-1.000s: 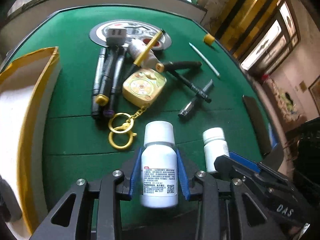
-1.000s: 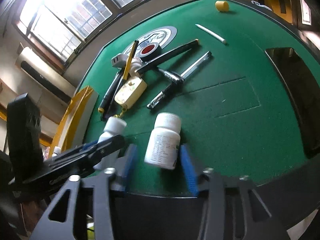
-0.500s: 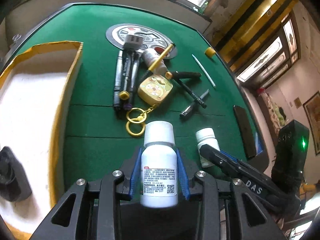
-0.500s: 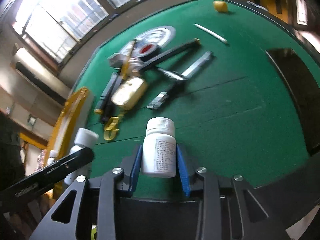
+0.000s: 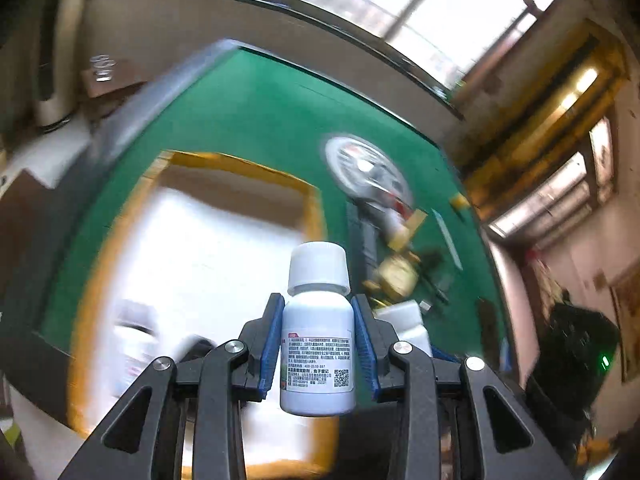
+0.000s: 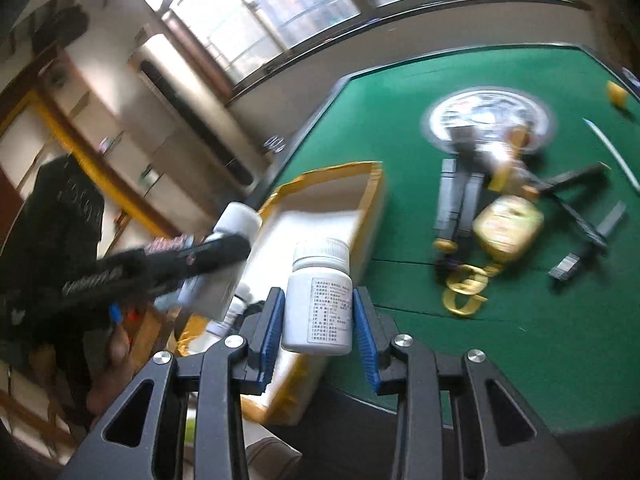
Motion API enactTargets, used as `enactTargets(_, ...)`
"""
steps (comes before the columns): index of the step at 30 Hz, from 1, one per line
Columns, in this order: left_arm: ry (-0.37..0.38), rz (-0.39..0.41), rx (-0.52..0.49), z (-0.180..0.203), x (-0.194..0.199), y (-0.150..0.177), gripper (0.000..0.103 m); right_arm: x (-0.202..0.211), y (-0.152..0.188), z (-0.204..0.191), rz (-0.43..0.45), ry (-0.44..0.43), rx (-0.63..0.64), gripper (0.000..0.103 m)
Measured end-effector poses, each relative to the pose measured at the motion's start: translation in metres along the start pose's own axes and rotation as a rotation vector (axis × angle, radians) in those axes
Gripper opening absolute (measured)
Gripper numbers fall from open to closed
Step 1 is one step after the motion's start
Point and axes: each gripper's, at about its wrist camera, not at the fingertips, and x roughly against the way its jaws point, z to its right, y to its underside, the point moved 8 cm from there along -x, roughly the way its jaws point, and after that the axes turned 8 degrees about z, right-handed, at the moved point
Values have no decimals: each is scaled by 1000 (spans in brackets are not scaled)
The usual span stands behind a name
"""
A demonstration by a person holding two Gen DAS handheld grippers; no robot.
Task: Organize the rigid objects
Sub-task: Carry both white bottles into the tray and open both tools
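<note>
tall bottle: I have a white screw-cap bottle (image 5: 318, 336) clamped upright in the left gripper (image 5: 319, 346), blue pads (image 5: 271, 342) pressed on both sides of the label. It hangs over the near right part of the box. Also visible from the right wrist cam as a blurred white bottle (image 6: 226, 258) over the box's left side.

short bottle: I have a squat white pill bottle (image 6: 319, 300) clamped upright in the right gripper (image 6: 319, 320), blue pads (image 6: 366, 340) tight on its body. It sits above the box's near right wall, at the table edge. From the left cam I see part of it (image 5: 404, 326) just right of the left gripper.

jaws: both narrow, each closed onto its own bottle.

box: white tray with a yellow rim (image 6: 372, 184) on the left part of the table; in the left cam its rim (image 5: 240, 166) frames a white floor. Something white and something dark lie inside near the left, too blurred for me to name.

table: green felt (image 6: 540, 340), with a round printed disc (image 6: 488, 118) at the centre.

leftover pile: gold case (image 6: 508, 226) with gold ring clasp (image 6: 466, 292), dark markers (image 6: 458, 204) beside it, black pen (image 6: 576, 216) to its right, all apart from the box.

far items: white stick (image 6: 612, 152) and small yellow cap (image 6: 616, 94) near the right edge.

image quality: heavy motion blur in both views.
</note>
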Motion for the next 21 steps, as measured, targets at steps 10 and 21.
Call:
enactTargets(10, -128, -43, 64, -72, -34, -13, 35, -73, 12, -39, -114, 48, 123, 34)
enactTargets(21, -211, -104, 30, -92, -67, -5, 36, -112, 28, -42, -199, 160, 249, 34)
